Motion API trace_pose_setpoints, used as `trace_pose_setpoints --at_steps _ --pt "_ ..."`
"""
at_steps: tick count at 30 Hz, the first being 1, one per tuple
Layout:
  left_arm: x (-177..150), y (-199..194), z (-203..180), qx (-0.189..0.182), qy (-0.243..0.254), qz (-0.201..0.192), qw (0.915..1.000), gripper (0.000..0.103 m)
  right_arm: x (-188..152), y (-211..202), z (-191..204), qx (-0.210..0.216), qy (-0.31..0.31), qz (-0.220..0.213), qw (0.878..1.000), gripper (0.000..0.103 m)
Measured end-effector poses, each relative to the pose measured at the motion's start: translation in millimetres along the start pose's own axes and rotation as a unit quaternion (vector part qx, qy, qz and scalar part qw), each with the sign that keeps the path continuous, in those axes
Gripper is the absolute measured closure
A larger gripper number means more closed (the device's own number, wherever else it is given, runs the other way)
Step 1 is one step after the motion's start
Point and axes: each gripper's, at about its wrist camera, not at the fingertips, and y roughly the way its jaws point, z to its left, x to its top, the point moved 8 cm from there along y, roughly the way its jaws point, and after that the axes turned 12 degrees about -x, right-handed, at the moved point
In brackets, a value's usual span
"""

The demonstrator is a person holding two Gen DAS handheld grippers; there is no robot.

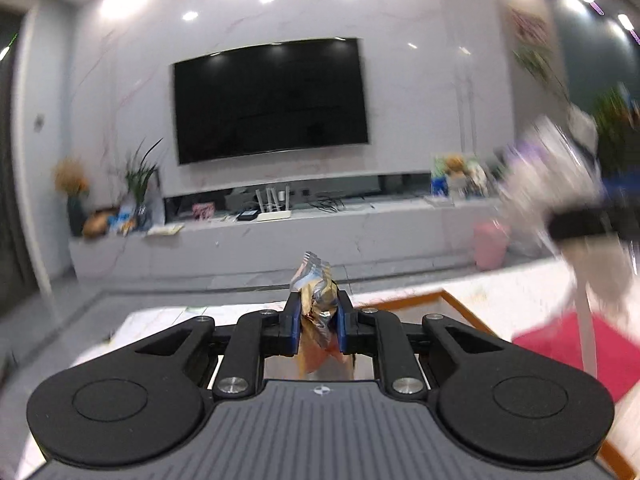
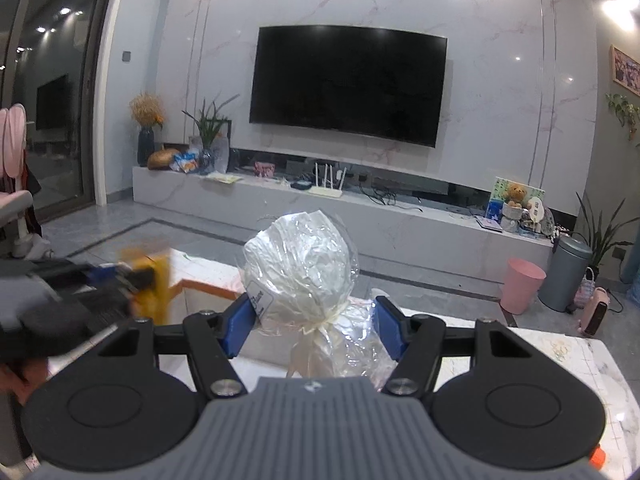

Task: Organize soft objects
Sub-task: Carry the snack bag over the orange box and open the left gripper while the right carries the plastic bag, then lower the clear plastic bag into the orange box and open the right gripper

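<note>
My left gripper is shut on a crinkled gold and orange snack packet, held upright above the white table. From the right wrist view the packet shows blurred at the left, in the left gripper. My right gripper holds a round white object wrapped in clear cellophane and tied with a cream ribbon; the blue pads sit at the wrapping's sides. The bundle shows blurred at the right of the left wrist view.
A red box with an orange-brown rim sits on the table at right. Beyond the table are a TV, a low grey cabinet, a pink bin and a grey bin.
</note>
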Motion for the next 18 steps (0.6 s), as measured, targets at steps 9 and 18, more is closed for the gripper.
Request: trace_pose_setpoints --at_steps 9,18 --pt "-27.1 36.4 -57.8 0.101 0.2 0.07 0.972 0.085 11.5 -0.1 -15.9 -0.02 -0.014 -0.034 0.999 0.04" --pt "-18.8 32.6 -34.6 0.142 0.161 0.049 0.9755 0.026 1.5 -1.6 -13.0 -0.022 -0.011 -0.018 1.0 0.04"
